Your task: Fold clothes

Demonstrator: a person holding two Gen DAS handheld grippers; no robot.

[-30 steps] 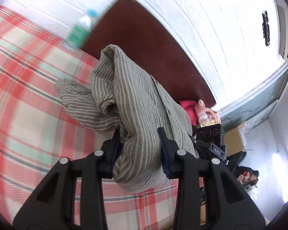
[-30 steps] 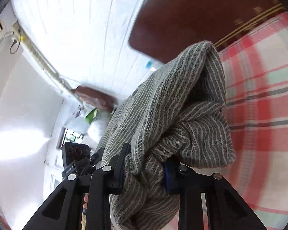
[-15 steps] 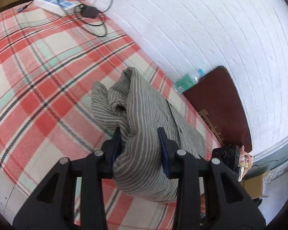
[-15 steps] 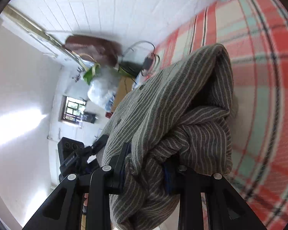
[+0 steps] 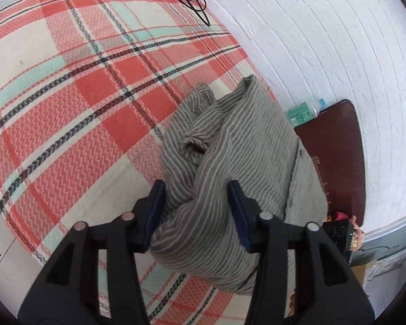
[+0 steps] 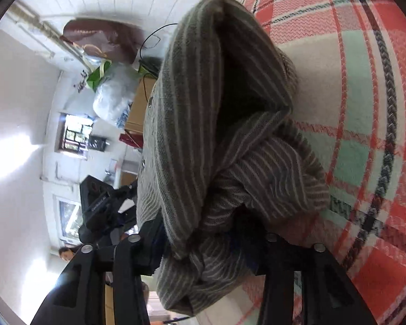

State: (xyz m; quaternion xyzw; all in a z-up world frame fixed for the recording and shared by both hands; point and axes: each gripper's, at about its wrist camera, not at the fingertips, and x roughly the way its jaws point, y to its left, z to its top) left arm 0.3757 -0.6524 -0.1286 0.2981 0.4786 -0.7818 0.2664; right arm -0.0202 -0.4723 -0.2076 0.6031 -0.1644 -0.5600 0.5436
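— Where was the shirt when you looked over?

— Off the bed mostly. The striped shirt [image 5: 230,146] hung bunched between the two tools, over the near right part of the plaid blanket [image 5: 67,86], with the white wall to the far right. The left gripper [image 5: 197,205] had its blue pads [image 5: 155,211] pinching a thick roll of the cloth. The right gripper [image 6: 203,241] was pinching another wad of it; its fingers were largely buried in folds, but the fabric clearly ran between them.

— How did it look to handle?

— Soft and light, I'd say. It drooped and rolled over itself wherever nothing held it, and a loose fold gaped open on the right side. No stiffness to help a fold keep its line, so it would need laying flat on the blanket first. Not slippery by the look of the weave, and nothing fragile except perhaps the small buttons [image 6: 143,163] along one edge.

— And where would you have taken hold?

— Not in those wads. I'd judge a single layer at a hem, a shoulder seam or a corner better, so it could spread out. Gripped in a bundle like that, it would only drop as a heap.
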